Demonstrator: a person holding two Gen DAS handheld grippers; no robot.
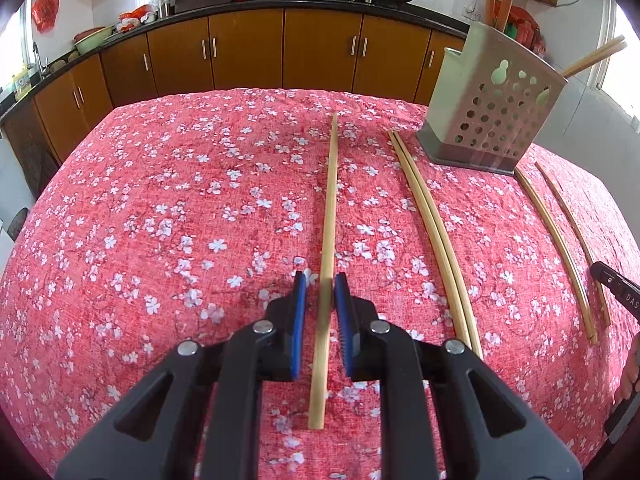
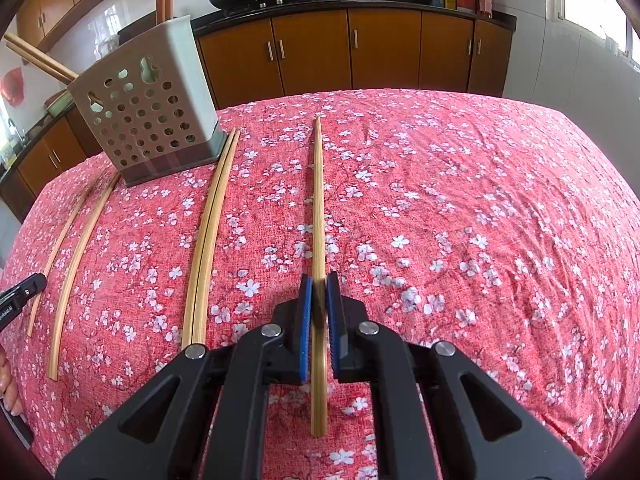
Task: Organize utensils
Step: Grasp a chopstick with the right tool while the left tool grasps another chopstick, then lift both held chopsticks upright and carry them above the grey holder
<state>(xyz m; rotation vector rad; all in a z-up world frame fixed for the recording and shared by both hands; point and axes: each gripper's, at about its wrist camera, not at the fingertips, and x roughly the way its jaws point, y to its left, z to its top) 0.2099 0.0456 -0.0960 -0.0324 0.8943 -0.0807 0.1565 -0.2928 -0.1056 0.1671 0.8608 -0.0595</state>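
Bamboo chopsticks lie on a red floral tablecloth (image 1: 160,200). In the left wrist view my left gripper (image 1: 320,284) straddles a single chopstick (image 1: 330,200), blue pads a little apart on both sides of it. In the right wrist view my right gripper (image 2: 319,280) is closed on another chopstick (image 2: 318,200), which runs forward between its pads. A grey perforated utensil holder (image 1: 496,120) stands at the far right with chopsticks leaning in it; it also shows in the right wrist view (image 2: 148,120) at the far left.
A pair of chopsticks (image 1: 432,232) lies beside the holder, and two more (image 1: 560,240) lie farther right. The same pair (image 2: 210,232) and two singles (image 2: 76,248) show left of my right gripper. Brown kitchen cabinets (image 1: 280,52) with woks stand behind the table.
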